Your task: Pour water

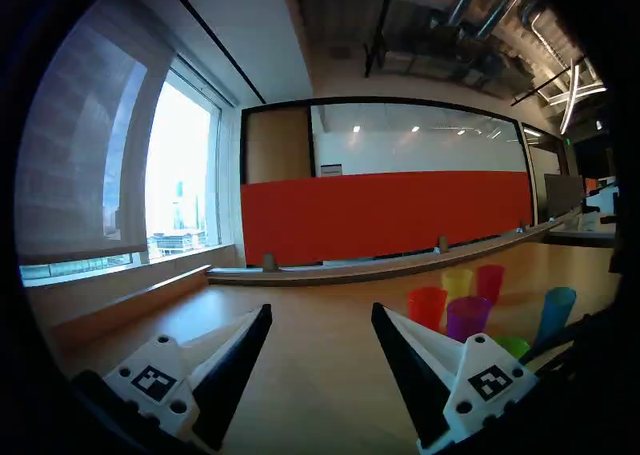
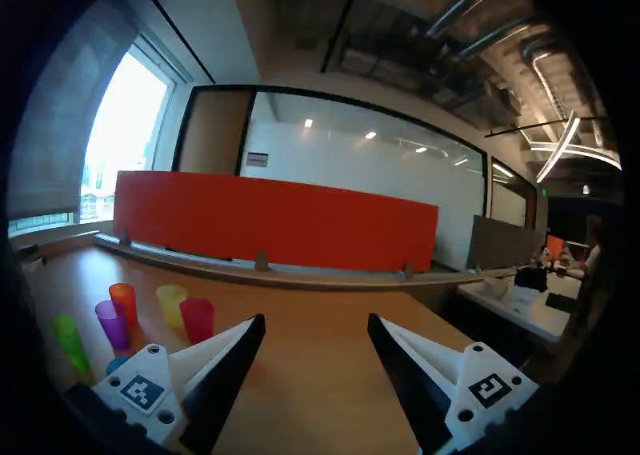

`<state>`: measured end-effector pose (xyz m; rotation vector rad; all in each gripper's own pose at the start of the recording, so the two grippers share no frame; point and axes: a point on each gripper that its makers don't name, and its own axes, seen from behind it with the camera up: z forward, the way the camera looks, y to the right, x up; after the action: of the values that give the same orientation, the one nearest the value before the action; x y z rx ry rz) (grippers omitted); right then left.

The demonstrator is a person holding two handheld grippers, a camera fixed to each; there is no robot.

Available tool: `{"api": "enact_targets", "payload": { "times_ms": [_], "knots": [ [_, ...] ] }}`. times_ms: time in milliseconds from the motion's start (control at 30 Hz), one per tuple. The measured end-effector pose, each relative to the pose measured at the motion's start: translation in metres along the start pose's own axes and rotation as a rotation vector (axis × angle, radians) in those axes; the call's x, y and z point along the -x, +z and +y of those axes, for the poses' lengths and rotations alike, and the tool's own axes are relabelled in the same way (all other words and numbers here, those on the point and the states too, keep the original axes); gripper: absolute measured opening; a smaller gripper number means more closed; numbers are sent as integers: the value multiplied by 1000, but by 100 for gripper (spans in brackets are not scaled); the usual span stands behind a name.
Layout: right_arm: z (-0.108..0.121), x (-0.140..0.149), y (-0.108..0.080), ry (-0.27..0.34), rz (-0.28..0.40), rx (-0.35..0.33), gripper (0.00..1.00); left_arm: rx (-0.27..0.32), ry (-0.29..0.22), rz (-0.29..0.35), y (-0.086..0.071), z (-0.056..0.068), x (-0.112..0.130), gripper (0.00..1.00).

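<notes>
**Left gripper view.** The left gripper (image 1: 321, 307) is held over the wooden table (image 1: 320, 383), its jaws released and spread wide with nothing between them. Six plastic cups stand upright and close together on the table at 4 o'clock: orange cup (image 1: 426, 305), purple cup (image 1: 467, 316), yellow cup (image 1: 457, 283), pink cup (image 1: 490, 281), blue cup (image 1: 558, 308) and green cup (image 1: 512, 346).

**Right gripper view.** The right gripper (image 2: 316, 317) has its jaws equally parted and empty. The same cups stand at 8 o'clock. A red partition (image 2: 272, 223) borders the table's far edge at 12 o'clock.
</notes>
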<state>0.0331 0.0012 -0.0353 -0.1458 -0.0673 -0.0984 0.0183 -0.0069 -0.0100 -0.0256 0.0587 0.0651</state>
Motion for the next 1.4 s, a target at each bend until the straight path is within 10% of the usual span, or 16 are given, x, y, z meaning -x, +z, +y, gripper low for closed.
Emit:
{"api": "enact_targets", "payload": {
  "times_ms": [700,1400],
  "knots": [
    [4,-4,-2,2,10,-2,100,25,-48,-19,4,25,12,93],
    [12,-1,-5,16,22,-5,99,22,-65,-48,7,24,20,92]
  ]
}}
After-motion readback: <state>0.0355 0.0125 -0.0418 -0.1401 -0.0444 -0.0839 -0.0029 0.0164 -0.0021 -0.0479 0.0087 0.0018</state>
